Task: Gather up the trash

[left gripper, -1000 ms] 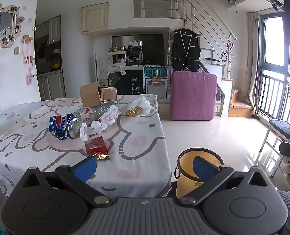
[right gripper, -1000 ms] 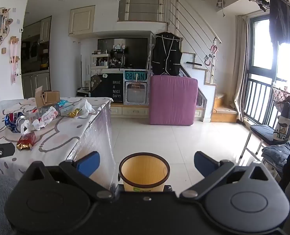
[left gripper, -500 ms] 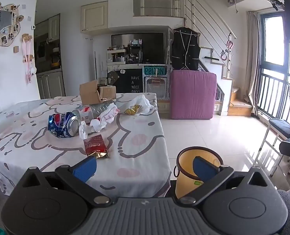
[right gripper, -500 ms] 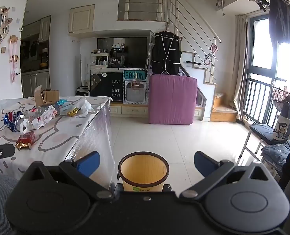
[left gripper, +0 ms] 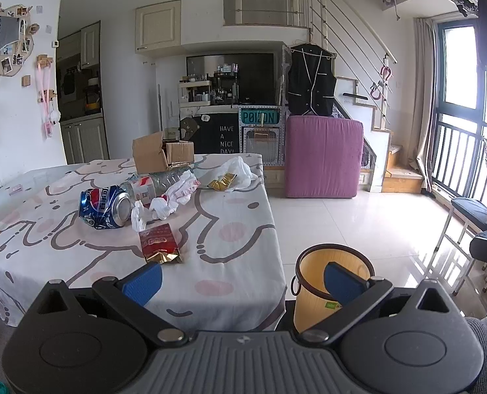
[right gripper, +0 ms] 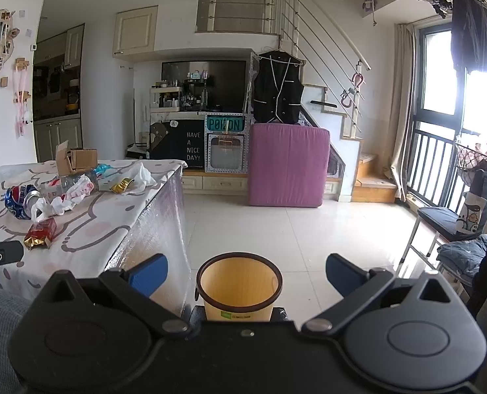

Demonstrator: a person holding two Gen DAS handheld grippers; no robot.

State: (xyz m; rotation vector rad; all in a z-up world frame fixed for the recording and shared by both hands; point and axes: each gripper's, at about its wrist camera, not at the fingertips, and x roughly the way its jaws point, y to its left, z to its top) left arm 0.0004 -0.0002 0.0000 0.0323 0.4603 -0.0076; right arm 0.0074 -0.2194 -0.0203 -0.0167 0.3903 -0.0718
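Trash lies on the table with the pink-and-white cloth (left gripper: 237,229): a red and gold wrapper (left gripper: 159,243) nearest me, a crushed blue Pepsi can (left gripper: 107,207), crumpled white paper (left gripper: 154,208), a clear plastic bottle (left gripper: 161,182), a gold wrapper (left gripper: 223,182) on a white bag, and a cardboard box (left gripper: 161,156). A yellow bin (left gripper: 319,282) stands on the floor right of the table; it also shows in the right wrist view (right gripper: 239,287). My left gripper (left gripper: 242,277) is open and empty at the table's near edge. My right gripper (right gripper: 245,274) is open and empty above the bin.
A purple cushion (right gripper: 288,165) leans by the stairs at the back. A chair with clothes (right gripper: 453,229) stands at the right by the window. The table's right edge (right gripper: 164,203) drops to a tiled floor.
The left gripper has risen slightly and edged toward the table, so the trash sits a little lower in its view. The right gripper has barely moved. Both stay open.
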